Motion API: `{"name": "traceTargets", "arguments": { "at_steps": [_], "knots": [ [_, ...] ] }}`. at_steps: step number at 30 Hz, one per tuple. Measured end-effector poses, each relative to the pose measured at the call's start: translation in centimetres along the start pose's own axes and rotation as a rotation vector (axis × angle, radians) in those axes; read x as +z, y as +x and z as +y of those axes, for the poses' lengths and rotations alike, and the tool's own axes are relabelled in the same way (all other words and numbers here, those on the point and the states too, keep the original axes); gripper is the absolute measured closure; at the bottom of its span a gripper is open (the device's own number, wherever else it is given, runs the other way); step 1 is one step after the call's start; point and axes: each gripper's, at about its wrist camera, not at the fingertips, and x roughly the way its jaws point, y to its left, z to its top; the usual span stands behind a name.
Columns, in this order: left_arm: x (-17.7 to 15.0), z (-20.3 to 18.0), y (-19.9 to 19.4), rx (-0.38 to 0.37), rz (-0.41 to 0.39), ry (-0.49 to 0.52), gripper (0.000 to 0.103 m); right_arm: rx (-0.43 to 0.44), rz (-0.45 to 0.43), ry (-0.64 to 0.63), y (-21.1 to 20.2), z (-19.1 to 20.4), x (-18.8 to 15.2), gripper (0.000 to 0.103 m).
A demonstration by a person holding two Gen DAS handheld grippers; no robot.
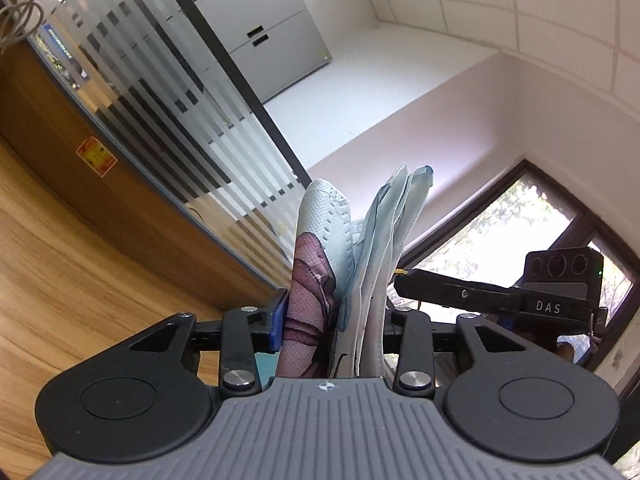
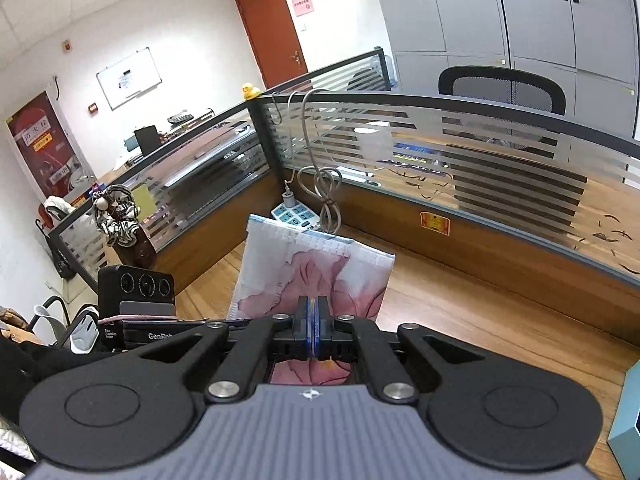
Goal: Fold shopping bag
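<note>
1. The white textured shopping bag with a pink flower print point(image 2: 312, 268) stands up off the wooden desk point(image 2: 480, 300), and nothing can be seen inside it.
2. The right gripper point(image 2: 313, 322) has its blue pads pinched tight on the bag's near edge.
3. Only the left wrist view shows the left gripper point(image 1: 334, 312), jaws partly apart with bunched bag folds point(image 1: 360, 248) between them; whether the pads press them I cannot tell.

The shopping bag point(image 2: 316, 264) is standing up off the wooden desk, a pale textured sheet printed with pink flowers. Its layers point(image 1: 360, 248) are bunching into upright folds, edges pointing upward.
</note>
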Motion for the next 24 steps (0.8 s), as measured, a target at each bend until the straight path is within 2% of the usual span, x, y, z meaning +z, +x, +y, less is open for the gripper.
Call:
{"name": "traceTargets", "arguments": {
  "at_steps": [5,10,20,22,23,24],
  "knots": [
    [-0.4,-0.5,-0.3,-0.014,0.010,0.006,0.051,0.006,0.006,0.004,0.2,-0.1,0.2,0.102],
    [-0.5,-0.5,-0.5,-0.017,0.011,-0.004,0.051,0.027,0.021,-0.010,0.9,0.5,0.5,0.102],
    [-0.5,-0.3,0.0,-0.017,0.023,-0.007,0.051,0.141,0.044,0.036,1.9,1.2,0.5,0.102],
    [-0.6,-0.3,-0.1,-0.007,0.015,0.000,0.053,0.163,0.046,0.055,2.1,1.3,0.5,0.102],
    [-0.6,-0.4,-0.2,-0.001,0.010,0.003,0.061,0.173,0.046,0.064,2.2,1.4,0.5,0.102],
    [-0.6,-0.5,-0.2,0.006,0.002,0.013,0.062,0.182,0.046,0.070,2.2,1.5,0.4,0.102]
  ]
}}
